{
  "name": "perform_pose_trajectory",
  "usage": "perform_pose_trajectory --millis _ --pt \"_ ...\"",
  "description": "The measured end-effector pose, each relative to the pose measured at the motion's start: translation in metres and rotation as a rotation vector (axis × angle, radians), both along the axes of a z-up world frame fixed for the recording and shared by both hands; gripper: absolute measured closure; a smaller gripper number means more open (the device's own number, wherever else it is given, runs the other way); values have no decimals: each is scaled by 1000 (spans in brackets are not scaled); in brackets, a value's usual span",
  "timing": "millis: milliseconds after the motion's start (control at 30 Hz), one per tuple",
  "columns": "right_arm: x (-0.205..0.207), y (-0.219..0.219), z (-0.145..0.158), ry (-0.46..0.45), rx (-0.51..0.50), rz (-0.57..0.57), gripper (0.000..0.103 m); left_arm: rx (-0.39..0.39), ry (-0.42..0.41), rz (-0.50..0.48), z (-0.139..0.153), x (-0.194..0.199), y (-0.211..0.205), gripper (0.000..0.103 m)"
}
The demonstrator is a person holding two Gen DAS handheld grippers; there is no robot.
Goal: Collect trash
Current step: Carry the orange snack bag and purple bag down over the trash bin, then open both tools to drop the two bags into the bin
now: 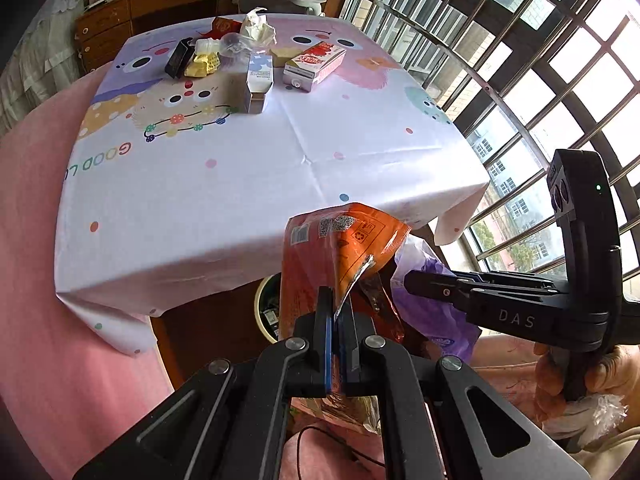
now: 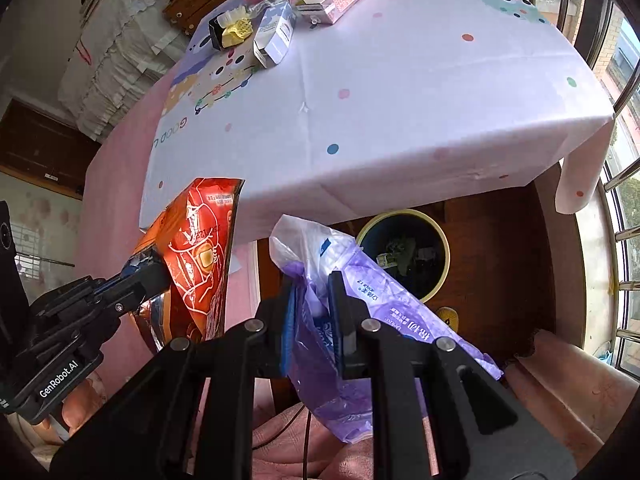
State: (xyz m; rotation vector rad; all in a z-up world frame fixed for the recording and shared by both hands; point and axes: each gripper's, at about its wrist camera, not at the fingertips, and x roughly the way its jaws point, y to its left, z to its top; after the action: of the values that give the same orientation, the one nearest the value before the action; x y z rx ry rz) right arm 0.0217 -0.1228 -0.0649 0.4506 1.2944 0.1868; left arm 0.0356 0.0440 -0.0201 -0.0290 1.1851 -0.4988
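Your left gripper (image 1: 340,312) is clamped on an orange snack bag (image 1: 340,248), pinching its crinkled foil edge between the two fingers. The bag stands up in front of the near edge of the table (image 1: 240,184), at about 6 o'clock in the left wrist view.

Your right gripper (image 2: 316,312) is clamped on a purple plastic wrapper (image 2: 360,312), which hangs limp between its fingers and trails toward 5 o'clock. In the right wrist view the orange snack bag sits at 9 o'clock, just beside the purple wrapper but not touching it.

Below and past both grippers, under the table's overhanging cloth, is a round bin (image 2: 404,252) with a pale yellow rim and dark inside. Some scraps already lie in it. It sits at about 1 o'clock from the right gripper, on a dark wooden floor.

The table wears a white cloth printed with cartoon faces and coloured dots. At its far end, near 12 o'clock, more trash is clustered: a red and white carton (image 1: 314,66) lying flat, a pale blue box (image 1: 258,84) standing beside it, a crumpled tissue (image 1: 258,26), a yellow wrapper (image 1: 202,65) and a small black box (image 1: 179,58). The near half of the cloth is bare.

A barred window (image 1: 520,60) curves along the right side.
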Motion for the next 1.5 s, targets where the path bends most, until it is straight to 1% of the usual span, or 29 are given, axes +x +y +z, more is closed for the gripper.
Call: perform_pose_trajectory --millis 67,133,267,367,467,633,767,900,1033,1067,1100,1133,1167,1200,1233,1267,1300,1367,1500 --pt "-1 -4 -28 23 6 -26 90 11 34 12 -27 -4 -3 101" --pt "-1 -8 -59 44 18 -52 90 45 48 24 -59 -7 -7 101" --pt "3 -15 -138 88 22 -108 90 56 120 60 -135 -5 -14 101" --pt "5 -20 -200 122 28 -149 90 74 147 83 -193 -2 -22 101" --pt "11 -25 -256 147 38 -179 90 89 154 96 -245 4 -30 101" --pt "23 -33 -331 174 48 -215 90 102 165 108 -321 16 -44 101" --pt "30 -44 -371 177 66 -271 89 99 176 111 -365 23 -54 101" --pt "41 -49 -395 179 68 -286 89 111 188 105 -394 33 -60 100" --pt "50 -53 -409 178 71 -274 89 124 196 103 -410 46 -69 97" --pt "52 -53 -413 176 71 -272 89 121 197 105 -412 49 -69 95" --pt "54 -52 -415 176 69 -269 88 121 196 106 -413 50 -69 89" --pt "56 -52 -418 178 65 -267 84 124 194 107 -414 52 -69 85" --pt "59 -53 -422 182 62 -267 81 125 194 107 -416 54 -68 76" --pt "60 -53 -424 187 62 -269 80 125 194 108 -419 59 -68 66" --pt "61 -54 -426 190 62 -270 79 124 196 112 -421 61 -68 61" --pt "63 -55 -427 193 62 -272 77 126 200 114 -422 63 -67 52" --pt "63 -56 -427 195 63 -273 75 130 200 118 -421 65 -65 49" --pt "65 -57 -429 195 58 -273 66 144 195 125 -419 65 -63 49" --pt "63 -59 -426 196 46 -271 62 162 193 149 -419 66 -56 45"
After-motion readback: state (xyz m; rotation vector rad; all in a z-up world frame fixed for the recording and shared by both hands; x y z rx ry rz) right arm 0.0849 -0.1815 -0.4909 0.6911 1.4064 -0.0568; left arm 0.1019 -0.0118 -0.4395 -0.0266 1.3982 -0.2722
